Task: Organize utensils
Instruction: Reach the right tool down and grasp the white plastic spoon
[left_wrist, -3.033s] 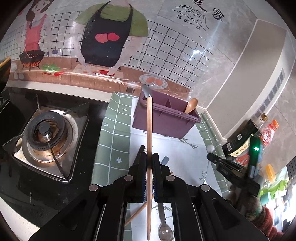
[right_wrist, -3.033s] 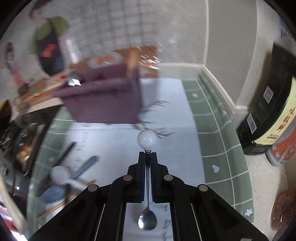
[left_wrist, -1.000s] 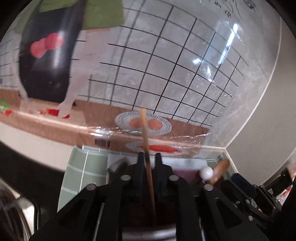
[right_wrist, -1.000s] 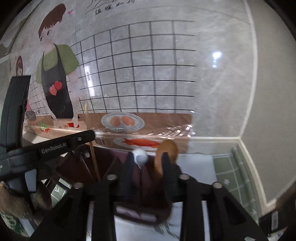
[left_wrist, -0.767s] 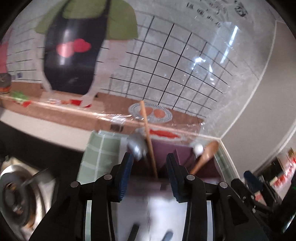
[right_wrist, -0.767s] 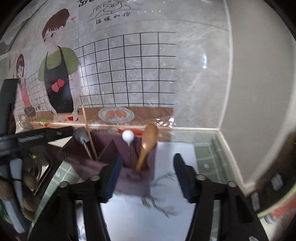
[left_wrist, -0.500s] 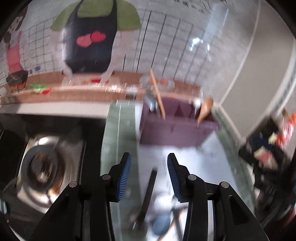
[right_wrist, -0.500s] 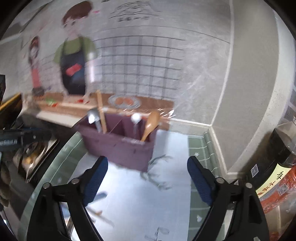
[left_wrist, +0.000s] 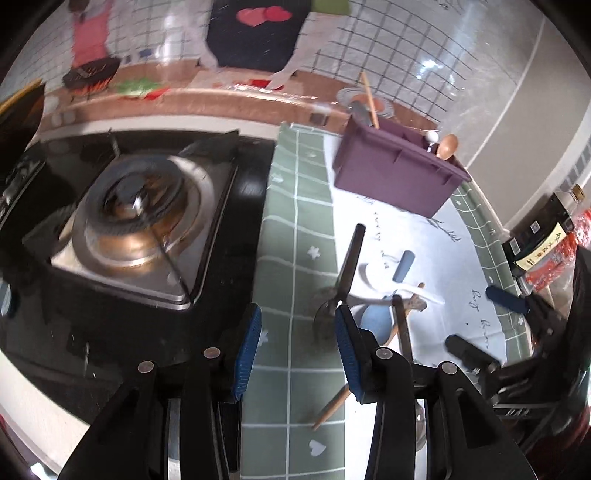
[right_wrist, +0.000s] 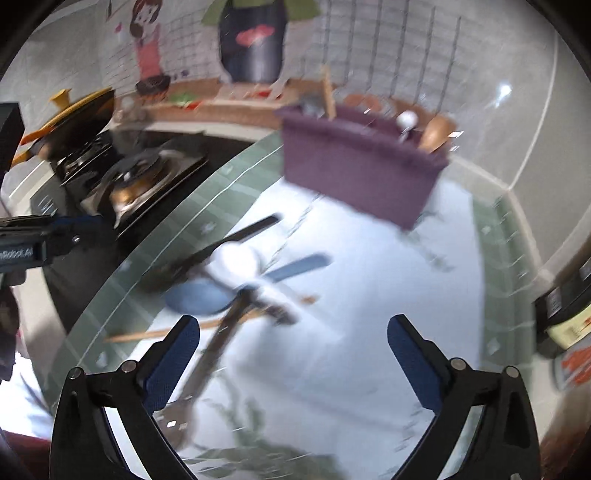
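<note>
A purple utensil box (left_wrist: 395, 173) stands at the back of the mat; it also shows in the right wrist view (right_wrist: 354, 173). A wooden stick (left_wrist: 369, 99), a white-knobbed spoon (left_wrist: 430, 137) and a wooden spoon (left_wrist: 447, 146) stand in it. Loose utensils lie piled on the mat: a black-handled ladle (left_wrist: 349, 266), a blue spoon (left_wrist: 376, 319), a white spoon (right_wrist: 236, 264) and a wooden chopstick (left_wrist: 332, 404). My left gripper (left_wrist: 297, 341) is open and empty above the mat's left part. My right gripper (right_wrist: 291, 352) is wide open and empty above the pile.
A gas stove (left_wrist: 136, 218) sits left of the green-and-white mat (left_wrist: 291, 236). Sauce bottles and packets (left_wrist: 543, 236) stand at the right by the wall. A black pan with a yellow knob (right_wrist: 74, 114) sits at the far left.
Both grippers let go of their utensils in the purple box, opened, and pulled back and down over the pile on the mat.
</note>
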